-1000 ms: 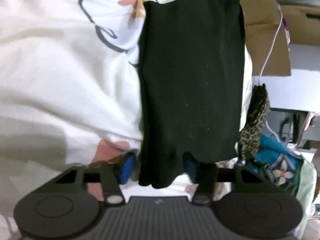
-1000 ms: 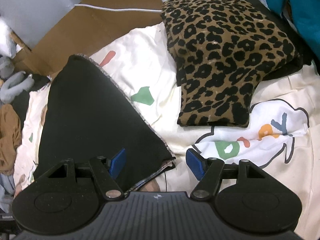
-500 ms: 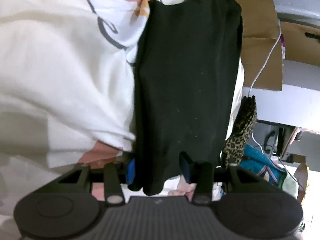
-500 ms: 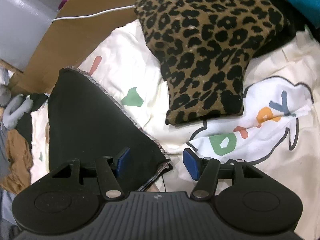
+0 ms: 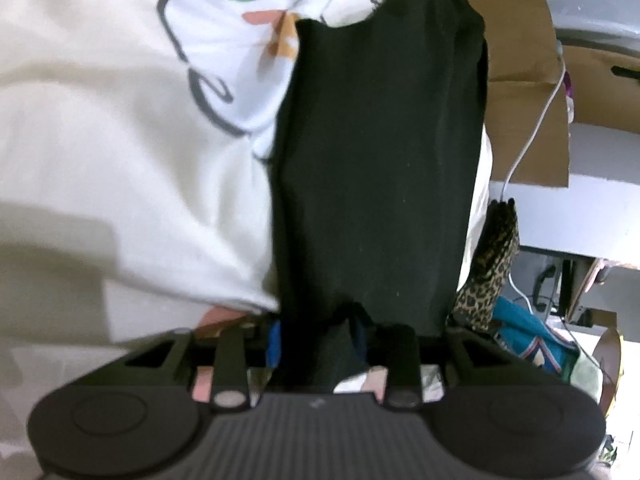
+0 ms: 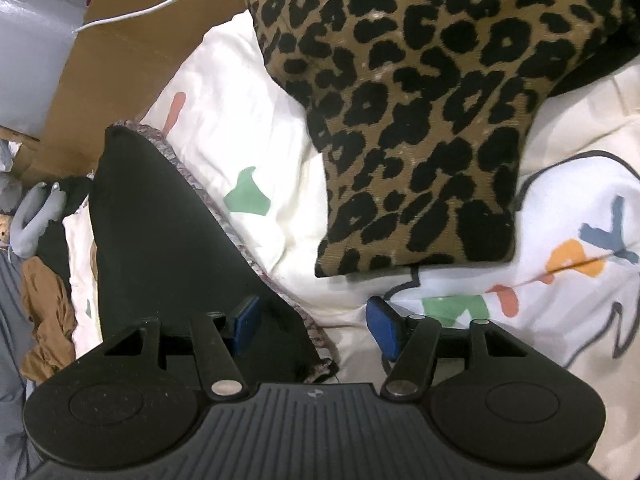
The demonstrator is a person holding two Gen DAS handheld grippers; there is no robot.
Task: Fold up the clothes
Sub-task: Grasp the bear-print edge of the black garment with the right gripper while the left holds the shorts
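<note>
Closing at this moment, the left gripper [image 5: 316, 338] has the near end of a black garment [image 5: 380, 168] between its blue pads [image 5: 273, 340]; the cloth bunches in the narrowing gap, and the pads look to be pinching it, though the picture is soft there. From the gripper the black garment runs away up the left wrist view as a long dark band, its far end lying on the printed part of a cream sheet [image 5: 120, 152] that covers the surface beneath. The sheet carries a grey outline and green, orange and pink shapes.

In the right wrist view the right gripper [image 6: 314, 324] stands parted with air between its pads. Its left-hand pad [image 6: 246, 318] sits over the black garment [image 6: 160, 240], near the corner where a speckled grey hem [image 6: 240, 248] turns; its other pad is over the cream sheet [image 6: 248, 128], clear of the cloth. Whether the first pad touches the fabric cannot be told.

Beyond the black garment lies a folded leopard-print garment [image 6: 420, 120], resting on the sheet and well apart from both grippers. Brown cardboard [image 6: 132, 52] with a white cable [image 6: 152, 10] across it stands behind. At the left edge are a crumpled tan cloth [image 6: 44, 304] and something grey [image 6: 36, 216]. A teal patterned cloth [image 5: 524, 344] shows to the right in the left wrist view.
</note>
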